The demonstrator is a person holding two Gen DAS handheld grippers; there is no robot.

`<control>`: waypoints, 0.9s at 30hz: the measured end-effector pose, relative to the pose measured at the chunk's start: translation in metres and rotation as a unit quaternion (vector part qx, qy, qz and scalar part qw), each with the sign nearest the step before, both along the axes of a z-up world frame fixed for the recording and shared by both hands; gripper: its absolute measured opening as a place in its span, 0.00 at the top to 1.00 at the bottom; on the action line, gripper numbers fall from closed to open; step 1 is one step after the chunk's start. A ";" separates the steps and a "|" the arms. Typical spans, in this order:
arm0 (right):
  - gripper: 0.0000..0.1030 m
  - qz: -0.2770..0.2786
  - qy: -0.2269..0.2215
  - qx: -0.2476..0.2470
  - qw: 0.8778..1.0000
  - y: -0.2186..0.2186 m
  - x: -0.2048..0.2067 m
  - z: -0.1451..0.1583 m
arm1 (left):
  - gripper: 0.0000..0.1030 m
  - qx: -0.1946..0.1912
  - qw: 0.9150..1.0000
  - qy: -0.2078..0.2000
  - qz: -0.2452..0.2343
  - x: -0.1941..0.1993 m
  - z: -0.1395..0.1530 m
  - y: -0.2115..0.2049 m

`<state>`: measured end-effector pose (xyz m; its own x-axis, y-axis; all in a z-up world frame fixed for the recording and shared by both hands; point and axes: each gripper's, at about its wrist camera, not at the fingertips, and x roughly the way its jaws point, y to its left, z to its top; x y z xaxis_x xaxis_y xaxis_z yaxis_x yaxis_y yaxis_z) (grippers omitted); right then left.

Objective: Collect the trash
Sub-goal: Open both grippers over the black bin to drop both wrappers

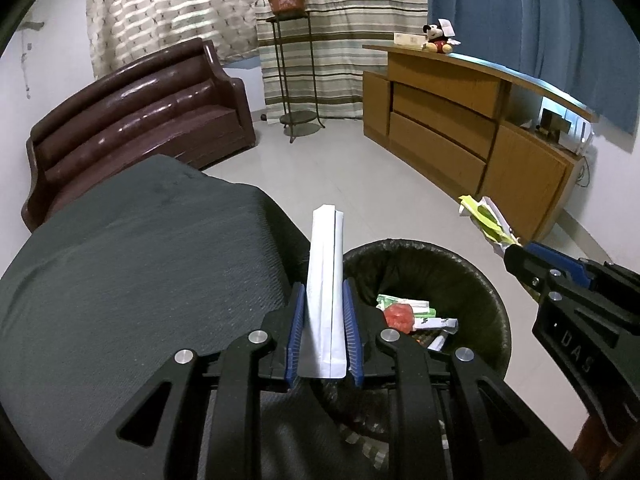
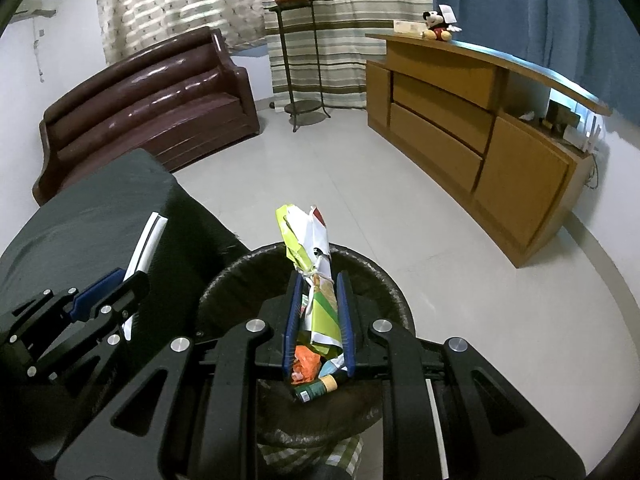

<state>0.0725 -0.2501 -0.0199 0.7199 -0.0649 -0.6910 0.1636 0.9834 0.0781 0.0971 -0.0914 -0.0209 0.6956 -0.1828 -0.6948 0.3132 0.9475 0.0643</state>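
Observation:
My left gripper (image 1: 323, 300) is shut on a flat white paper packet (image 1: 325, 280) that stands up between its blue pads, at the left rim of the bin. A round trash bin (image 1: 486, 300) lined with a black bag sits on the floor and holds several wrappers (image 1: 416, 316). In the right wrist view my right gripper (image 2: 319, 292) is shut on a crumpled green and white wrapper (image 2: 310, 248), held over the bin (image 2: 224, 280). The right gripper with its wrapper (image 1: 486, 222) shows at the right of the left wrist view; the left gripper (image 2: 108, 292) with the packet (image 2: 146, 244) shows at the left of the right wrist view.
A dark grey padded surface (image 1: 132, 248) lies left of the bin. A brown leather sofa (image 1: 140, 112) stands at the back left, a metal plant stand (image 1: 294, 64) by the curtains, and a long wooden cabinet (image 1: 472, 120) at the right. Pale floor tiles (image 2: 360, 192) spread between them.

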 end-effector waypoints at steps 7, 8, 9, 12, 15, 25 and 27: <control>0.63 -0.006 0.006 0.003 1.000 -0.002 0.003 -0.008 | 0.53 0.000 1.000 0.011 0.006 0.003 -0.003 0.000; 0.63 -0.007 0.007 0.003 1.000 -0.002 0.003 -0.008 | 0.50 0.000 1.000 0.011 0.007 0.003 -0.003 0.000; 0.63 -0.008 0.006 0.003 1.000 -0.002 0.003 -0.009 | 0.48 0.000 1.000 0.011 0.008 0.004 -0.003 -0.001; 0.62 -0.011 0.006 0.003 1.000 -0.003 0.002 -0.009 | 0.46 0.000 1.000 0.010 0.006 0.002 -0.002 -0.001; 0.54 -0.016 0.003 0.002 1.000 -0.004 0.001 -0.007 | 0.42 0.001 1.000 0.004 0.005 -0.001 0.000 0.001; 0.43 -0.021 -0.013 -0.013 1.000 0.001 -0.014 0.006 | 0.32 -0.003 1.000 -0.009 0.010 -0.014 0.011 0.011; 0.39 -0.021 -0.017 -0.015 1.000 0.001 -0.018 0.009 | 0.31 -0.005 1.000 -0.011 0.013 -0.018 0.014 0.016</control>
<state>0.0545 -0.2488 -0.0111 0.7393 -0.1171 -0.6631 0.2035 0.9776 0.0542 0.0794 -0.0757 -0.0074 0.7150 -0.1713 -0.6778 0.2866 0.9561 0.0606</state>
